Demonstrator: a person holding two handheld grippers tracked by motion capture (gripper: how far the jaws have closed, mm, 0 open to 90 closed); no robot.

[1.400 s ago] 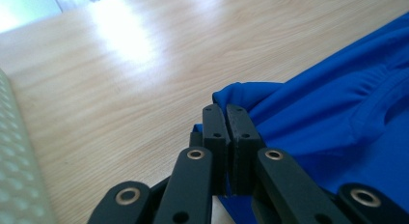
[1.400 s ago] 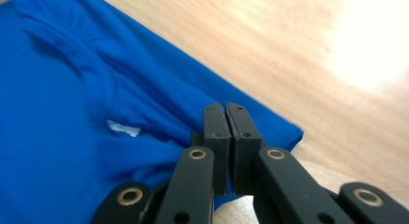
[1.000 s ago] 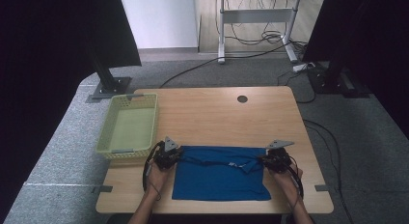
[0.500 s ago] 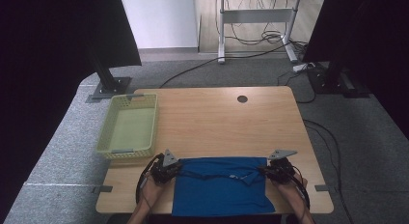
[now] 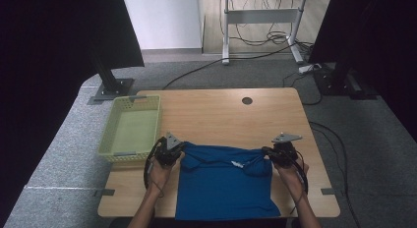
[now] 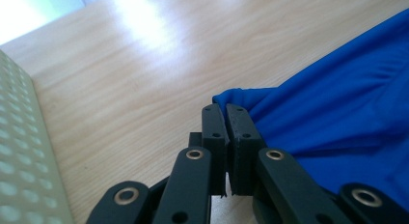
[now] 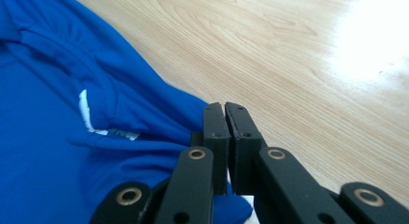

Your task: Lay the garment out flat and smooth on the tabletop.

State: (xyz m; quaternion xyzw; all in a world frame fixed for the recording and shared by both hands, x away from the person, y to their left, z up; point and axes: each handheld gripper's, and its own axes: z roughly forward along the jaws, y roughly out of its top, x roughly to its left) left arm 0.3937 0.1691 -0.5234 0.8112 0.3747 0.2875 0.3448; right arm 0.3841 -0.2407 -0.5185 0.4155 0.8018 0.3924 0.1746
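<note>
Blue shirt (image 5: 223, 188): lies on the desk (image 5: 221, 112) at the near edge, its hem hanging just over that edge toward the person. Long axis runs near to far, collar end pointing away from the person toward the desk's middle. A white label (image 5: 238, 164) shows at the collar. The far edge is drawn taut between the two tongs; the body lies flat with a few folds near the shoulders.

Left tongs (image 5: 173, 150): at the shirt's far-left corner, clenched on the cloth; in the left gripper view the jaws meet with a blue fold (image 6: 231, 96) pinched at their tips.

Right tongs (image 5: 275, 152): at the shirt's far-right corner, likewise clenched on the cloth; the right gripper view shows blue fabric (image 7: 159, 118) bunched against and under the closed jaws.

Green basket (image 5: 130, 127): on the desk, left of and just beyond the shirt, near the left tongs but not touching them.

Round hole (image 5: 247, 100): in the desk top, well beyond the shirt, toward the far edge.
</note>
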